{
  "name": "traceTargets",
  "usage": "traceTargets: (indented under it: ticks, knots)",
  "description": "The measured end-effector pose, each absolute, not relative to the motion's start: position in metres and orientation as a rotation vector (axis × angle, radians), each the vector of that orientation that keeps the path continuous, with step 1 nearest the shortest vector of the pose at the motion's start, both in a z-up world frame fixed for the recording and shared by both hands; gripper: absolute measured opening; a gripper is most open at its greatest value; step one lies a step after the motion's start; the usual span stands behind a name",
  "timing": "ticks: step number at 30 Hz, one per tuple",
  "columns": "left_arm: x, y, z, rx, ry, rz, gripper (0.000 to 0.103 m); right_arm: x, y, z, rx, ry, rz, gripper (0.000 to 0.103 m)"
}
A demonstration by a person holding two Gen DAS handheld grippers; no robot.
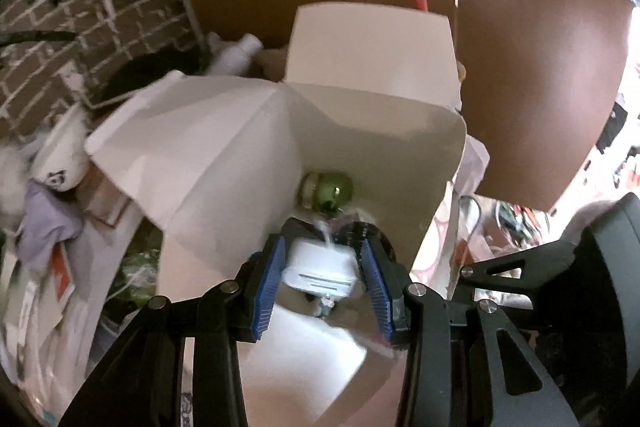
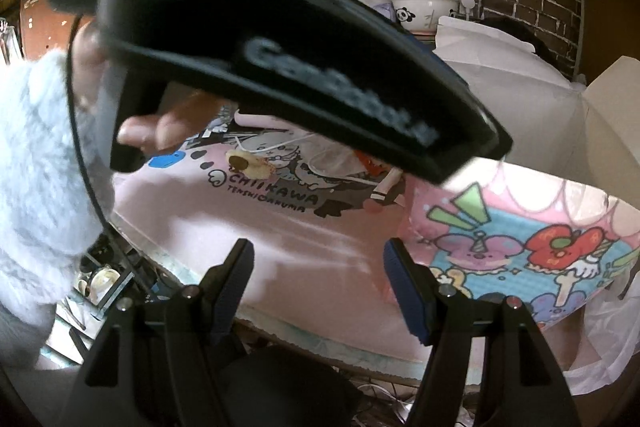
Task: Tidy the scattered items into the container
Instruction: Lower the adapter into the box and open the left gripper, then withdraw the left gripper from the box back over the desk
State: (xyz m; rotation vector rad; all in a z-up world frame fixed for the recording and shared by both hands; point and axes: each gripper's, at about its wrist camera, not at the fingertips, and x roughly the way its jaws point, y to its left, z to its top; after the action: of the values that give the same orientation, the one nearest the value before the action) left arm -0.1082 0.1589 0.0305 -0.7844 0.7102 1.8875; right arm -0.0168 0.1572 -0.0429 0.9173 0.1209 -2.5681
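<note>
The left hand-held gripper (image 1: 323, 269) squeezes a white charger (image 1: 322, 267) over the open white box (image 1: 224, 155). The right hand-held gripper (image 2: 320, 263) is open, holding nothing.

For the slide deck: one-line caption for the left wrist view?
Left gripper holds a white charger over the open white box, green bottle inside.

white box (image 1: 224, 155): floor partly hidden | green item (image 1: 334, 191): blurred, unidentifiable
</note>
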Motion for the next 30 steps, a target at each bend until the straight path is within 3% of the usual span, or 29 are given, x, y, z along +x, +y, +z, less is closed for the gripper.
traceTargets:
  ticks: [6, 8, 10, 13, 16, 30]
  knots:
    - [-0.116, 0.165, 0.027, -0.807, 0.729, 1.891, 0.036, -0.016, 0.157, -0.043, 0.916, 0.114, -2.564, 0.064]
    - [-0.114, 0.164, 0.026, -0.790, 0.728, 1.909, 0.040, -0.014, 0.157, -0.042, 0.914, 0.117, -2.563, 0.064]
    - [-0.112, 0.162, 0.028, -0.770, 0.730, 1.928, 0.060, -0.013, 0.157, -0.042, 0.913, 0.119, -2.562, 0.064]
    - [-0.106, 0.158, 0.034, -0.692, 0.777, 2.014, 0.081, -0.014, 0.157, -0.042, 0.913, 0.117, -2.562, 0.064]
    - [-0.103, 0.148, 0.041, -0.650, 0.736, 2.038, 0.093, -0.016, 0.159, -0.043, 0.915, 0.114, -2.561, 0.064]
    - [-0.085, 0.069, 0.074, -0.483, 0.513, 2.190, 0.103, -0.018, 0.137, -0.045, 0.901, 0.133, -2.523, 0.064]
